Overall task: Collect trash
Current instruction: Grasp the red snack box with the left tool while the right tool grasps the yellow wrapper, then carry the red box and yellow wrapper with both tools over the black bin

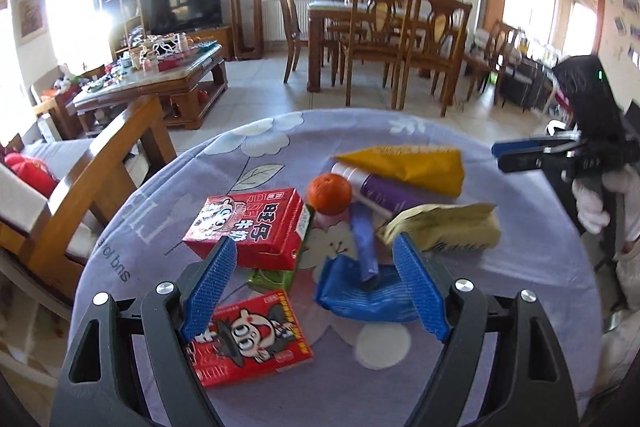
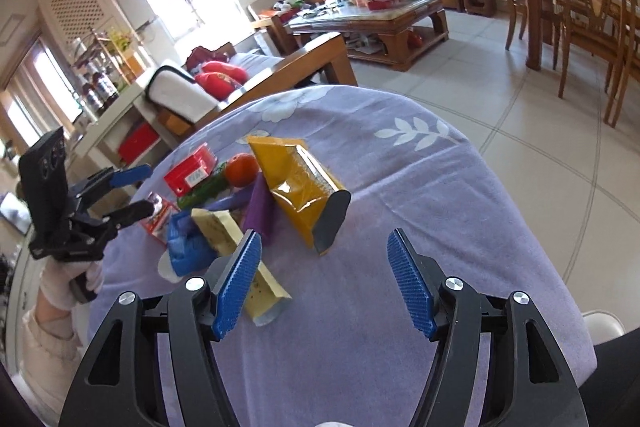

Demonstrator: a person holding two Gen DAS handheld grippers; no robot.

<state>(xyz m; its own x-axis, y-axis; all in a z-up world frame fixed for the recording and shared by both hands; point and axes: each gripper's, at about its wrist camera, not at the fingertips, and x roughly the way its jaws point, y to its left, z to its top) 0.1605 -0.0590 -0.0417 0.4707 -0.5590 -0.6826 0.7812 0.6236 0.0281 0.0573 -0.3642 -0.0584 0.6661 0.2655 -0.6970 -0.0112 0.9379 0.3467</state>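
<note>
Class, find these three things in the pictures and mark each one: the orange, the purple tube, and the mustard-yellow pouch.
orange [image 1: 329,194], left wrist view, middle of its peel.
purple tube [image 1: 386,195], left wrist view, middle of its purple body.
mustard-yellow pouch [image 2: 295,179], right wrist view, centre of its front face.

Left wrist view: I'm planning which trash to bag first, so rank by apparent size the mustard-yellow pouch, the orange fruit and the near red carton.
1. Near red cartoon-printed carton, though nearness to the camera inflates it.
2. Mustard-yellow foil pouch.
3. Round orange fruit, clearly smallest.

Bright daylight, blown-out windows [image 1: 68,11], fisheye-warped, dark-vignetted edges.
</note>
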